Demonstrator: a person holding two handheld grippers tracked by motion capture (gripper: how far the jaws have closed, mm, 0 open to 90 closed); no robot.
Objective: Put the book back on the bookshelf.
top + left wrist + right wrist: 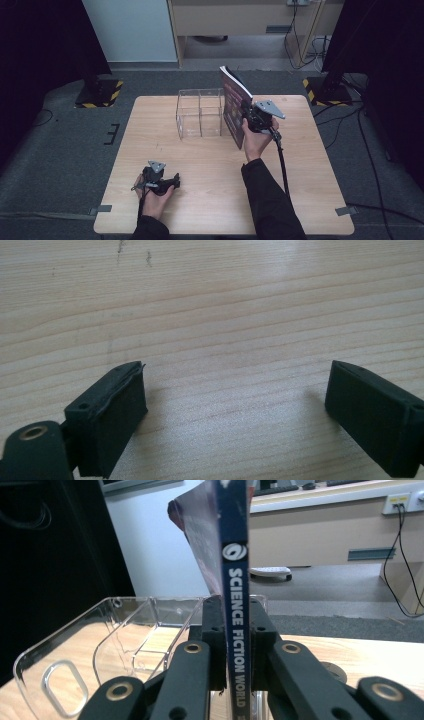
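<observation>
The magazine (234, 107) was held upright by its spine in the closed right gripper (248, 116), just beside the clear organizer (199, 120), so lowering into a compartment seemingly had to follow, while the left gripper (172, 182) was rested wide open and empty on the table (210, 200).

The thin dark-blue magazine spine (235, 580) carries white capital letters reading "SCIENCE FICTION WORLD" from top to bottom, under a round white swirl logo. Print on the reddish cover (231, 100) in the high view is too small to read.
</observation>
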